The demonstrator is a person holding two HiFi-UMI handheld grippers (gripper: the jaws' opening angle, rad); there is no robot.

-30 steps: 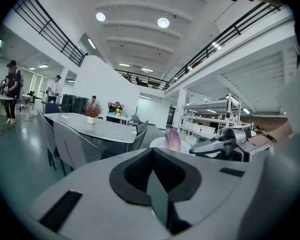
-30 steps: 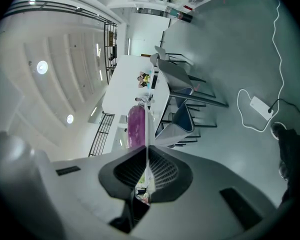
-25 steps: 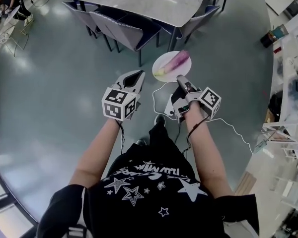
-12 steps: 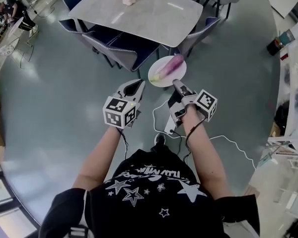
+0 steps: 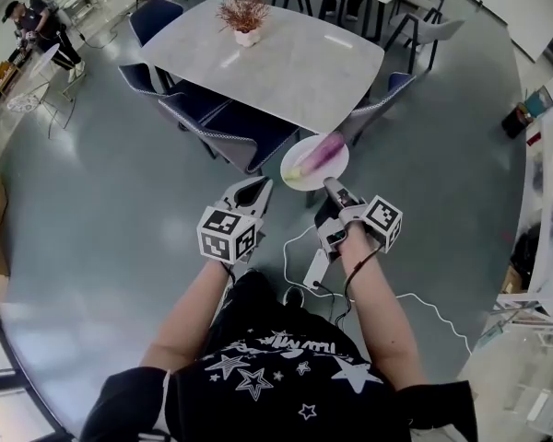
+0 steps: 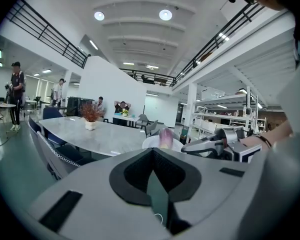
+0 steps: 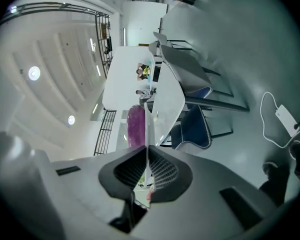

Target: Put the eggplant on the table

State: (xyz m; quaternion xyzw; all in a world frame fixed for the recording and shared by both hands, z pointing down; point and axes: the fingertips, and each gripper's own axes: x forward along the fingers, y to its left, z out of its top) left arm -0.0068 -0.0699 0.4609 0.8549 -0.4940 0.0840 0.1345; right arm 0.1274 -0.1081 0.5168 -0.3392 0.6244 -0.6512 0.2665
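Observation:
A purple eggplant (image 5: 322, 152) with a pale green end lies on a white plate (image 5: 300, 175). My right gripper (image 5: 330, 184) is shut on the plate's near rim and holds it in the air in front of the grey marble table (image 5: 267, 58). In the right gripper view the plate (image 7: 148, 126) runs edge-on between the jaws, with the eggplant (image 7: 135, 126) beside it. My left gripper (image 5: 255, 188) is shut on nothing, just left of the plate. The left gripper view shows the eggplant (image 6: 166, 137) ahead and the right gripper (image 6: 210, 145).
A small potted plant (image 5: 246, 18) stands on the table's far side. Dark blue chairs (image 5: 235, 127) line the table's near edge, one (image 5: 380, 95) at the right corner. A white cable (image 5: 424, 297) trails on the floor. People (image 5: 32, 21) stand at the far left.
The table and chairs have come nearer and lower in the head view as the person walks toward them. The right gripper still carries the plate with the eggplant; both grippers stay shut.

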